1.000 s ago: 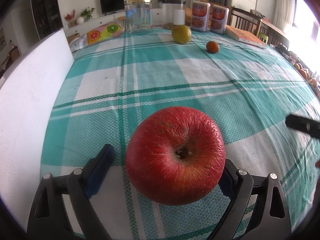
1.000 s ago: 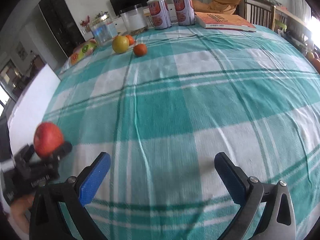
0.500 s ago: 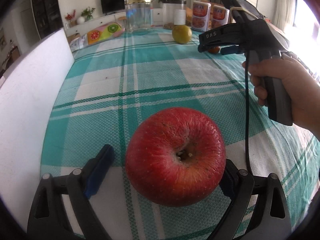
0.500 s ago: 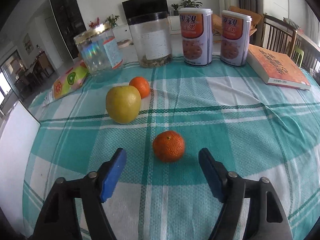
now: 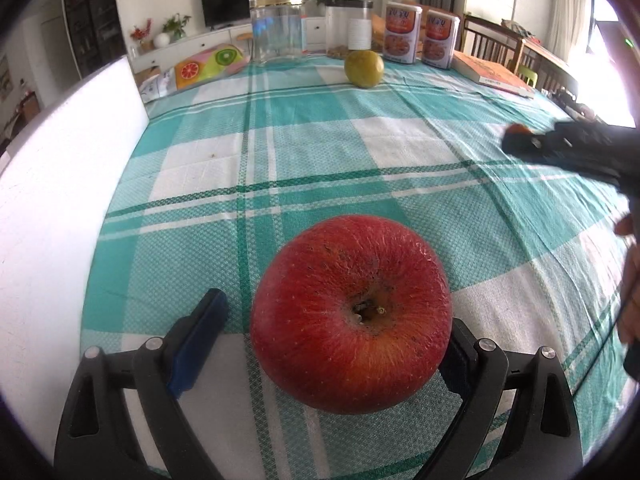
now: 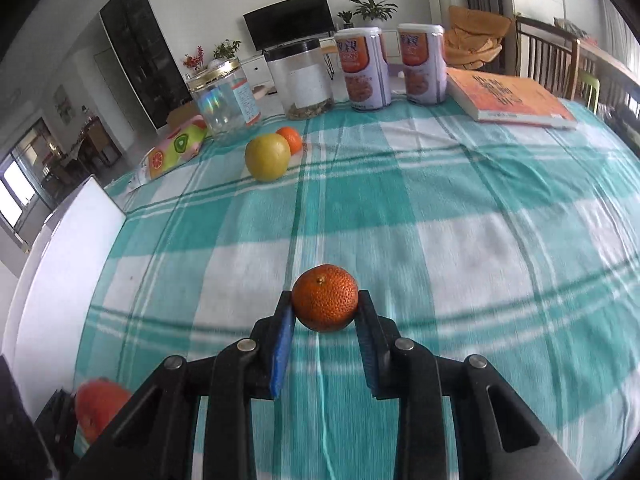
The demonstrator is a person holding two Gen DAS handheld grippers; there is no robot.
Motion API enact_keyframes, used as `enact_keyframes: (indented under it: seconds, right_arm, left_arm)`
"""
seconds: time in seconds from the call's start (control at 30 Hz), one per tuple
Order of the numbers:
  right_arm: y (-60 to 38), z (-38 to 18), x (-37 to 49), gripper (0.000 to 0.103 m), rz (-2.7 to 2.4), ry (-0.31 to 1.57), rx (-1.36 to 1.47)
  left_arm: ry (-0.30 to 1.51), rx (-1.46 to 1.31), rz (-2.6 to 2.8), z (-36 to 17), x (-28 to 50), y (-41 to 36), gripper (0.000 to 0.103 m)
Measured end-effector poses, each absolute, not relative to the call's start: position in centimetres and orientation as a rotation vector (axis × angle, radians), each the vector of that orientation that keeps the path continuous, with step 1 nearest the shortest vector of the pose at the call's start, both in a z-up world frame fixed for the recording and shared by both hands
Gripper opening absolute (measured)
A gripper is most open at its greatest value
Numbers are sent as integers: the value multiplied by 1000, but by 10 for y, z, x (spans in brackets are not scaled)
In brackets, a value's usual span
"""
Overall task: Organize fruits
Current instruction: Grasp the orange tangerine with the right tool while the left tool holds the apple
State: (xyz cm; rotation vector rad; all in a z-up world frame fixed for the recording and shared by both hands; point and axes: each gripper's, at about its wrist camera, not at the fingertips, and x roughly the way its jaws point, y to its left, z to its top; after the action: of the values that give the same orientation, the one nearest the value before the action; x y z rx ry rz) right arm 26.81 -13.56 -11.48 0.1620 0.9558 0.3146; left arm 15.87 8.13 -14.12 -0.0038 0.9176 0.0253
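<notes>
A red apple (image 5: 352, 316) sits between the fingers of my left gripper (image 5: 332, 332); the left pad stands clear of it and the right pad is at its side, so the gripper is open. My right gripper (image 6: 325, 312) is shut on a small mandarin (image 6: 325, 297) and holds it above the cloth. In the left wrist view the right gripper (image 5: 568, 144) is blurred at the right. A yellow-green apple (image 6: 267, 157) and a second mandarin (image 6: 291, 139) lie at the far side. The red apple also shows in the right wrist view (image 6: 98, 404).
A teal plaid tablecloth (image 6: 440, 220) covers the table. At the far edge stand two clear jars (image 6: 224, 100), two printed cans (image 6: 362, 70), an orange book (image 6: 512, 98) and a fruit-print pack (image 6: 172, 152). A white board (image 5: 52, 208) runs along the left edge.
My right gripper closed on the small mandarin, lifted it and drew back from the far side. The left gripper and the red apple stayed put.
</notes>
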Motion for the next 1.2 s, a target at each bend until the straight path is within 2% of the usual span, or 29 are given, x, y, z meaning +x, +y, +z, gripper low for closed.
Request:
enact_keyframes:
  seconds: [0.23, 0.4, 0.43, 0.47, 0.5, 0.7, 1.0, 1.2]
  right_arm:
    - [-146, -115, 142, 31, 228, 942, 100]
    - [-134, -134, 122, 33, 190, 906, -23]
    - [-135, -135, 123, 35, 184, 913, -25]
    - [-136, -135, 123, 41, 197, 912, -8]
    - [-137, -136, 123, 51, 215, 909, 10]
    - [-115, -139, 120, 83, 227, 914, -106]
    - [-114, -141, 120, 94, 255, 931, -109]
    - [-115, -141, 121, 95, 262, 932, -102]
  left_arm:
    - [918, -4, 25, -141, 159, 81, 95]
    - [918, -4, 25, -141, 159, 81, 96]
    - [918, -4, 25, -141, 159, 82, 96]
    - [918, -4, 25, -141, 159, 81, 96]
    - [918, -4, 25, -141, 159, 82, 96]
    - [918, -4, 25, -141, 159, 82, 96]
    - [918, -4, 25, -141, 159, 82, 96]
    - [918, -4, 25, -141, 160, 82, 96]
